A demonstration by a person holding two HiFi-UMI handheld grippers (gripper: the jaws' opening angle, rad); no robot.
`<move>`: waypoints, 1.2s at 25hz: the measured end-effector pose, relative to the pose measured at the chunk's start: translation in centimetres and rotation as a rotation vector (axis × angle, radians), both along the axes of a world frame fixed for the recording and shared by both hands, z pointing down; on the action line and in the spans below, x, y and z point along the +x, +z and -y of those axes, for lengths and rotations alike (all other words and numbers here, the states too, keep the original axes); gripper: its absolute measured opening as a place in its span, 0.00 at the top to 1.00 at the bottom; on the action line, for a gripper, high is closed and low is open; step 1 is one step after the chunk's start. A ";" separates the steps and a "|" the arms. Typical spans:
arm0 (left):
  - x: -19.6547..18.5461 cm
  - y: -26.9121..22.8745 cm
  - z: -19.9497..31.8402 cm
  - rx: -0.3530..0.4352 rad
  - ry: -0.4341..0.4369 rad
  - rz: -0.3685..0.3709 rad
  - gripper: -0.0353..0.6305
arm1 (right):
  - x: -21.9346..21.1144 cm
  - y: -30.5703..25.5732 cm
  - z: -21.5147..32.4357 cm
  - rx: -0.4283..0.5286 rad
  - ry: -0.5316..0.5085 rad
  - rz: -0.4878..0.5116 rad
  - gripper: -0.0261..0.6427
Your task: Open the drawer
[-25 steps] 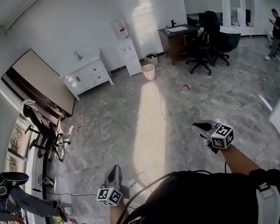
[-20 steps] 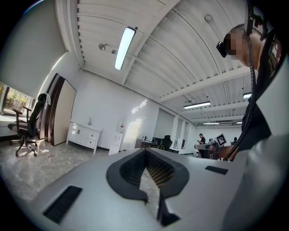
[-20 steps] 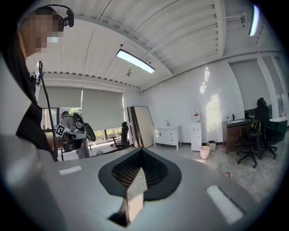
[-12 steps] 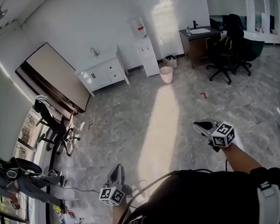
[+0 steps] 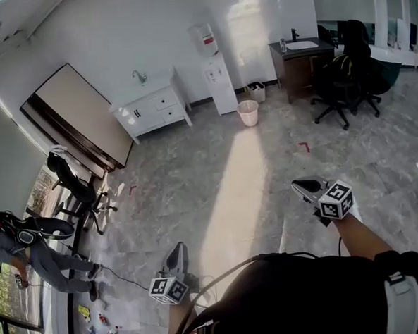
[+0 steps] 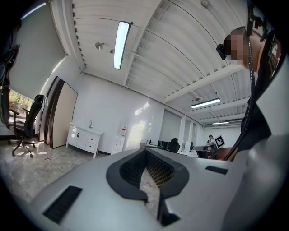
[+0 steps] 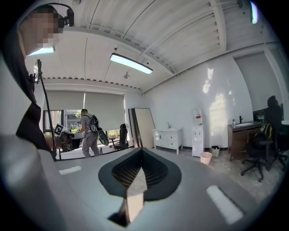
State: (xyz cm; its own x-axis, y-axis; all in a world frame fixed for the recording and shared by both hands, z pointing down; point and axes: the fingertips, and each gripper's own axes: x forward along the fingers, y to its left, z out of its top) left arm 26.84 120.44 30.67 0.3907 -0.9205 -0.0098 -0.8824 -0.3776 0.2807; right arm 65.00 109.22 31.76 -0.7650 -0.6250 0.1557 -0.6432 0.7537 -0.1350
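A white cabinet with drawers and a tap on top stands against the far wall; it also shows small in the left gripper view and the right gripper view. Both grippers are held out over bare floor, far from it. My left gripper is low in the head view, shut and empty, its jaws pointing level across the room. My right gripper sits at the right, also shut with nothing in it.
A pink bin, a white water dispenser and a dark desk with office chairs line the far wall. A large board leans left of the cabinet. A bent-over person and cables are at the left.
The whole room has slid across the head view as I walk and the white cabinet looks nearer. Both grippers keep their places in the view, still shut. The person at the left has shifted.
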 end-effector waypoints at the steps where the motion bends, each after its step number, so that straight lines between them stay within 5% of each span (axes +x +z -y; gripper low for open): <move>1: 0.1 0.0 0.6 -0.001 0.004 0.002 0.95 | 0.3 0.2 0.6 -0.005 0.006 0.001 0.97; 9: -3.0 1.5 7.4 0.000 0.039 0.019 0.95 | -2.4 1.1 5.5 -0.002 0.046 -0.024 0.97; 22: -18.8 0.4 20.1 0.014 0.139 0.014 0.95 | -17.7 -1.2 14.7 0.022 0.134 -0.042 0.97; 30: -25.8 1.5 24.9 -0.002 0.092 0.007 0.95 | -23.7 0.5 19.9 -0.016 0.105 -0.069 0.97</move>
